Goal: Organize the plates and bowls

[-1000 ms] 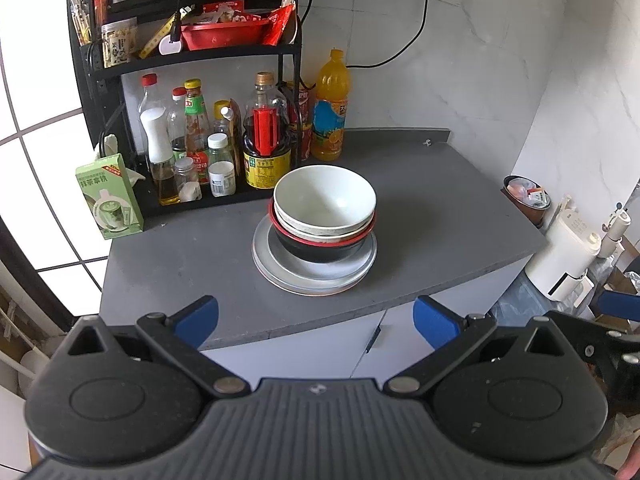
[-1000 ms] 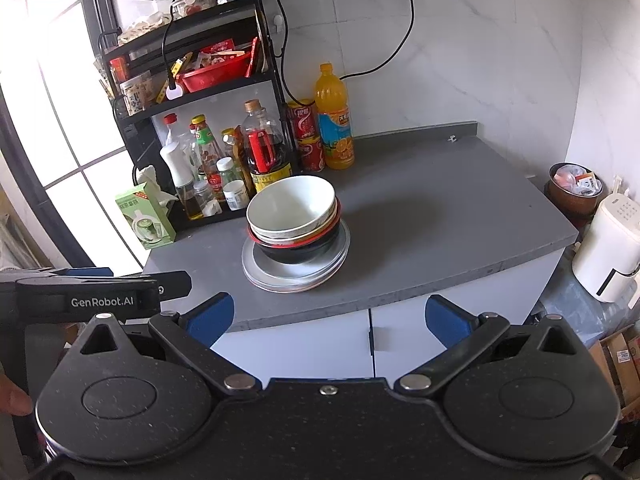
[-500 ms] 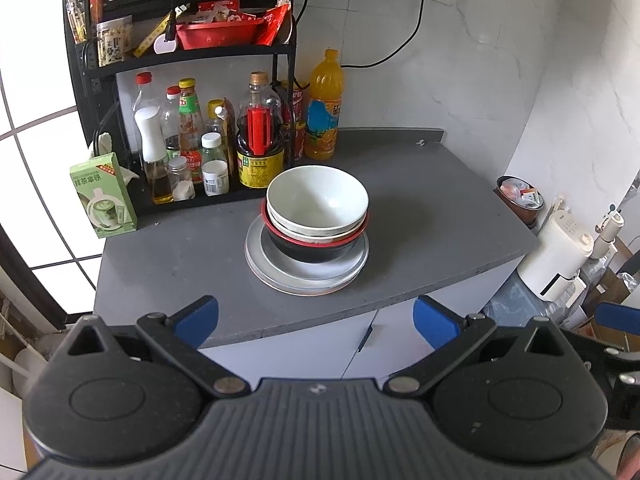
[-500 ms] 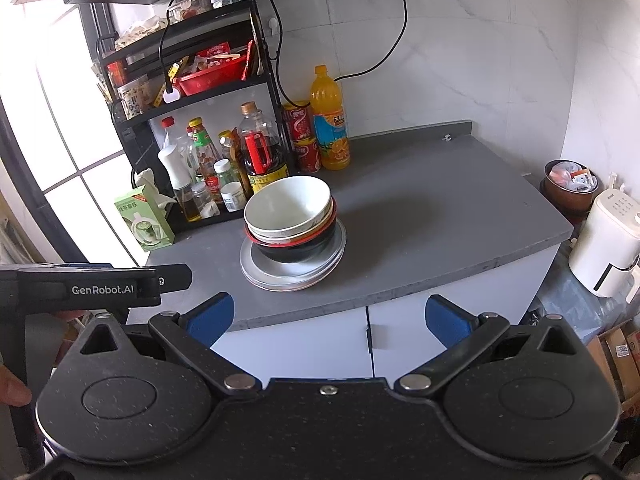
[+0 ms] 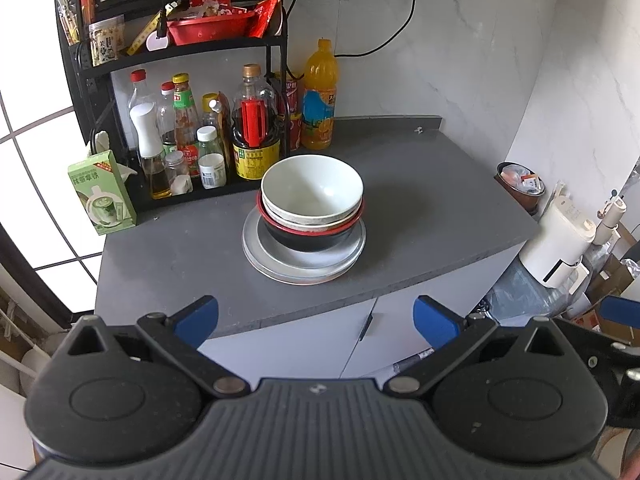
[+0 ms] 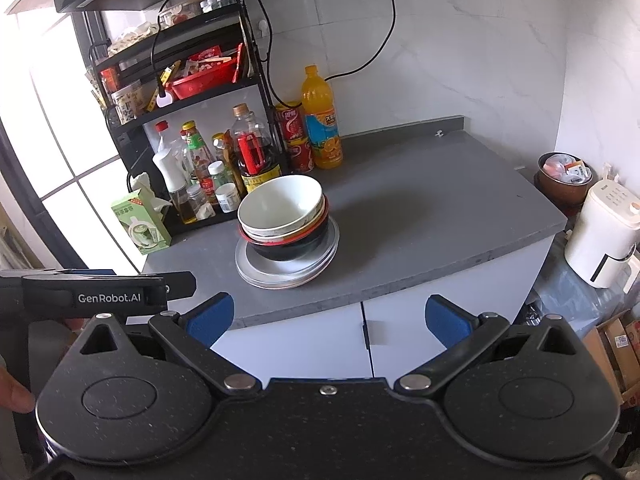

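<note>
Moved since earlier frames: both cams pulled back from table; stack sits smaller/further off in view, stack itself unchanged.
Left gripper: fingers spread wide, holding nothing, hovering off the table's front edge, above cabinet doors.
Right gripper: same, spread, nothing held, well apart from stack.
Stack location: mid-table, just in front of the condiment rack.
Stack contents: white bowl on top, nested in a 2nd pale bowl, that in a black bowl w/ red rim, all on grey plates (2 or more, exact no. unclear).
Top bowl contents: looks empty.
Rack contents: sauce/oil bottles on lower level, red basket w/ packets above.
Beside rack: orange drink bottle, green carton.
Progress (judgement): dishes nested by size, plates under bowls, so looks done or near done. Nothing loose left on table.
Left to do: poss. none; maybe straighten tilt of top bowls.
</note>
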Motion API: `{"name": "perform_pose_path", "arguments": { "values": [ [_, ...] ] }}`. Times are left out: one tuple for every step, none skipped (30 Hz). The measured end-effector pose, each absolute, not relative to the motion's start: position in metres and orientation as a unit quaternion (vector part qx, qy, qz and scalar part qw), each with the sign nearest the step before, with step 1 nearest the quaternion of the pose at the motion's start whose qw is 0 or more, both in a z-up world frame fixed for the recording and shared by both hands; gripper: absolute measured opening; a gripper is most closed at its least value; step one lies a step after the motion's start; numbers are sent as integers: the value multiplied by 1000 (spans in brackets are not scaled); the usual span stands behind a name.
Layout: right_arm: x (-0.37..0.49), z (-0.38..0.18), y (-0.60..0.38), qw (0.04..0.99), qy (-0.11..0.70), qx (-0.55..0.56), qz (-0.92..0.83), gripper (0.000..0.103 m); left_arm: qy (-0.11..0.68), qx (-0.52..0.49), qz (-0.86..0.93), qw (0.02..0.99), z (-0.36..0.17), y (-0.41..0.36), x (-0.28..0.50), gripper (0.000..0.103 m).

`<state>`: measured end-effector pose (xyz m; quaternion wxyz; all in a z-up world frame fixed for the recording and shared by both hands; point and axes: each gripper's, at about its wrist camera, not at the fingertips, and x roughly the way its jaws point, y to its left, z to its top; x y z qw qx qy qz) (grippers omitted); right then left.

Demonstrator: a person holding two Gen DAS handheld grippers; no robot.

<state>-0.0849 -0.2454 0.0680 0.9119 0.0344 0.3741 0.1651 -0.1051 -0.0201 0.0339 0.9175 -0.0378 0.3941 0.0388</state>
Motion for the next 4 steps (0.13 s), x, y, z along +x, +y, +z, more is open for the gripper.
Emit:
{"name": "perform_pose_path", "arguments": {
  "values": [
    [-85,68,-246,912,374,35,165,103,394,-38,37,917,34,-21,-105,103],
    [-85,67,-247,912,375,36,164,103,394,-37,36,918,34,-22,-105,103],
    [-86,67,-248,912,376,37,163,103,394,-35,34,918,35,-24,-105,103],
    [-86,67,-248,911,376,38,163,103,394,-34,34,918,34,-25,-105,103]
  ]
}}
